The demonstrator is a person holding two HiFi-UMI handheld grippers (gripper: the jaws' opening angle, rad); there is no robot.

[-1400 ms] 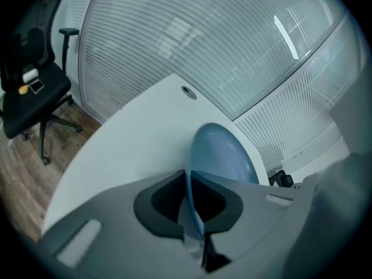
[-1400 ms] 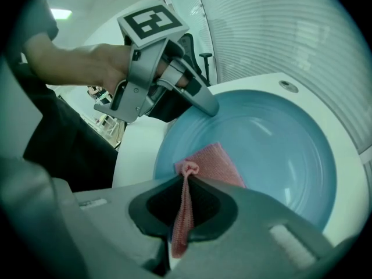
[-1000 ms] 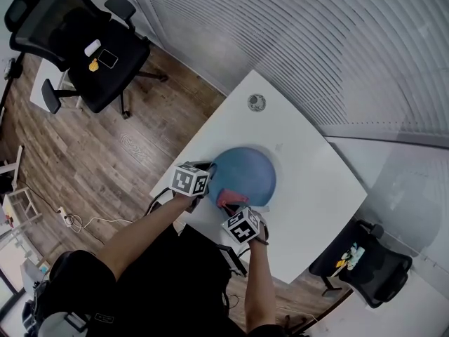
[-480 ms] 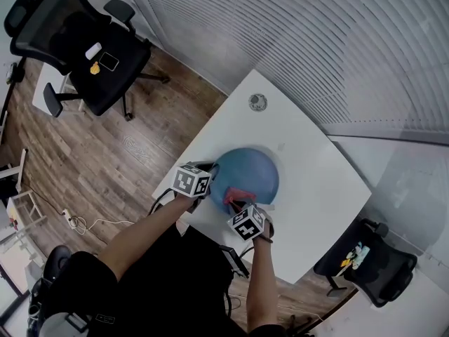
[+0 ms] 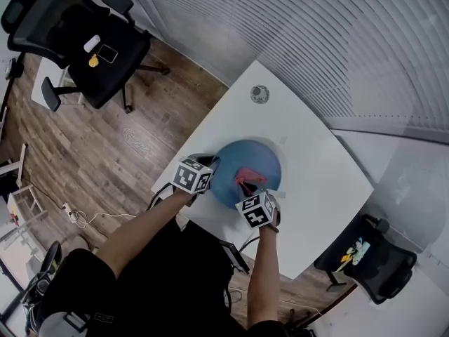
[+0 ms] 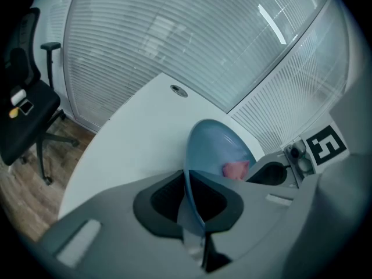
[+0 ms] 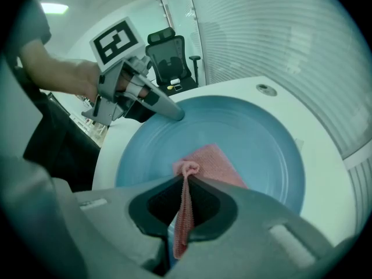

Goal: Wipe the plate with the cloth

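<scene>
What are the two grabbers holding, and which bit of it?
The left gripper pinches the blue plate by its rim. The right gripper pinches the pink cloth by a bunched edge; the rest lies on the plate.

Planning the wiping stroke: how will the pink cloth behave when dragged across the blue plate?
Probably floppy: the cloth hangs limp and bunched where the right gripper pinches it. Likely light and thin, lying flat on the plate.

wood floor — office chair, slatted blinds
</scene>
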